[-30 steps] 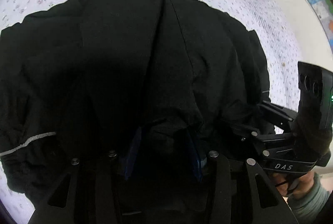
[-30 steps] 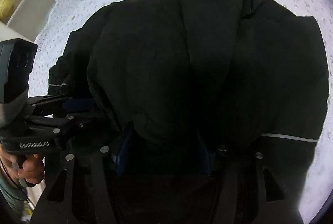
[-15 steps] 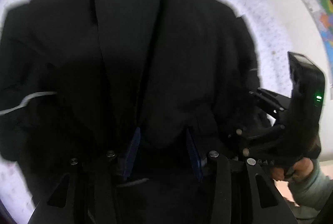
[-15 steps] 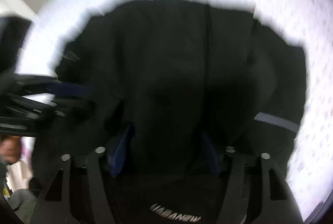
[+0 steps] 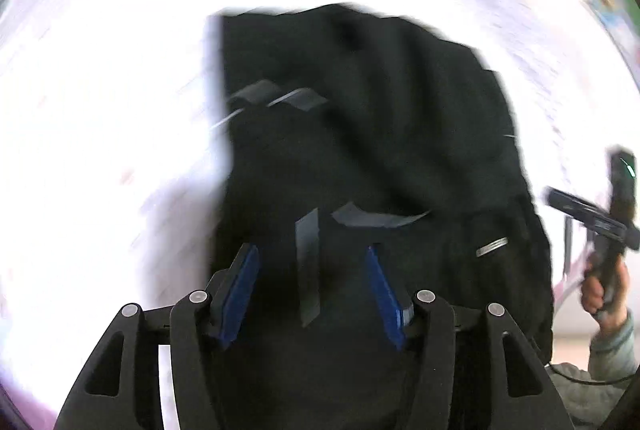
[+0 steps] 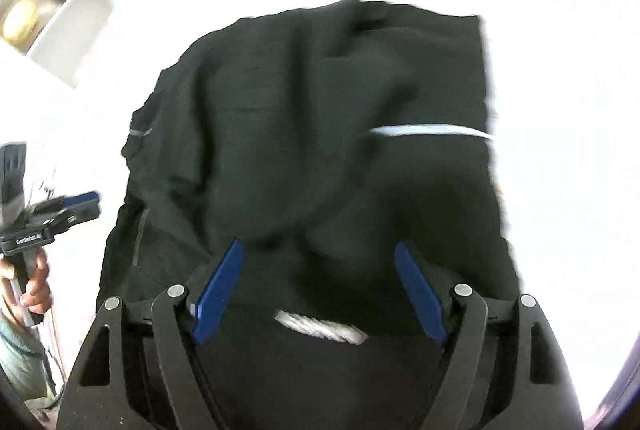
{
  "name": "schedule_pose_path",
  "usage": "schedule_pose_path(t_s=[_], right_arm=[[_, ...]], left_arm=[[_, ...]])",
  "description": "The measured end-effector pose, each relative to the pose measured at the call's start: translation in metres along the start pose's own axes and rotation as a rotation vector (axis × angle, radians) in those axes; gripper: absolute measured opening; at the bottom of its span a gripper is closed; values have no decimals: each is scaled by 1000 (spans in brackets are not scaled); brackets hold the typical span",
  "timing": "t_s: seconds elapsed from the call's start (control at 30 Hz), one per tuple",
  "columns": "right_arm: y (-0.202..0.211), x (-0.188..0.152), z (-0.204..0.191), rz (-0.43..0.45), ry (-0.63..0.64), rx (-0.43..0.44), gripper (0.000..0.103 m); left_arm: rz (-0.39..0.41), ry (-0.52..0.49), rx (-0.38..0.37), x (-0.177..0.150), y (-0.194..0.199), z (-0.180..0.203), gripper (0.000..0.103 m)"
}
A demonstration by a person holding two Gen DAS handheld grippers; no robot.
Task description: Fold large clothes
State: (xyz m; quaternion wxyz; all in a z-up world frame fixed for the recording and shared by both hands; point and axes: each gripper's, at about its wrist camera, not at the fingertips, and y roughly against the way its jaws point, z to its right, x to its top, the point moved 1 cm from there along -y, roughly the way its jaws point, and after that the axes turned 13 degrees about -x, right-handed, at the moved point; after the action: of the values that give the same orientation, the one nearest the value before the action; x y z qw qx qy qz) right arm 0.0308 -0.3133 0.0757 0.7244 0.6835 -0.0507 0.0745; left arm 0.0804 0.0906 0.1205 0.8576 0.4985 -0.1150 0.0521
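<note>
Black cloth, the large garment (image 5: 380, 150), lies bunched in a folded heap on the pale bedsheet (image 5: 100, 70); the left gripper (image 5: 312, 286) and right gripper (image 6: 320, 290) both hang above it, jaws opening, blue pads apart with dark fabric seen below the gaps but nothing pinched. Risk, as a judgement: the loosely stacked layers may slump or spring back once released, spoiling the fold. Only the right view shows the white cord (image 6: 320, 328) and shelf (image 6: 68, 26); only the left shows a wall poster (image 5: 612, 18)
</note>
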Motion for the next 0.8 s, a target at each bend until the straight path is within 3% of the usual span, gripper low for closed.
schedule_pose_path(t_s=[0.1, 0.23, 0.33, 0.53, 0.73, 0.8], right_arm=[[10, -28, 43, -31, -81, -41, 82], [23, -63, 81, -83, -86, -85, 82], [28, -84, 102, -123, -83, -134, 82], [27, -122, 114, -157, -120, -149, 76], [15, -151, 120, -213, -99, -196, 72], [11, -158, 121, -226, -116, -186, 64]], left_arm=[[12, 153, 2, -39, 27, -52, 57], [7, 250, -62, -93, 26, -64, 57], [-37, 304, -108, -112, 10, -62, 57], [-96, 291, -33, -137, -9, -60, 57], [-138, 196, 31, -138, -26, -39, 57], [-146, 164, 40, -139, -30, -32, 55]])
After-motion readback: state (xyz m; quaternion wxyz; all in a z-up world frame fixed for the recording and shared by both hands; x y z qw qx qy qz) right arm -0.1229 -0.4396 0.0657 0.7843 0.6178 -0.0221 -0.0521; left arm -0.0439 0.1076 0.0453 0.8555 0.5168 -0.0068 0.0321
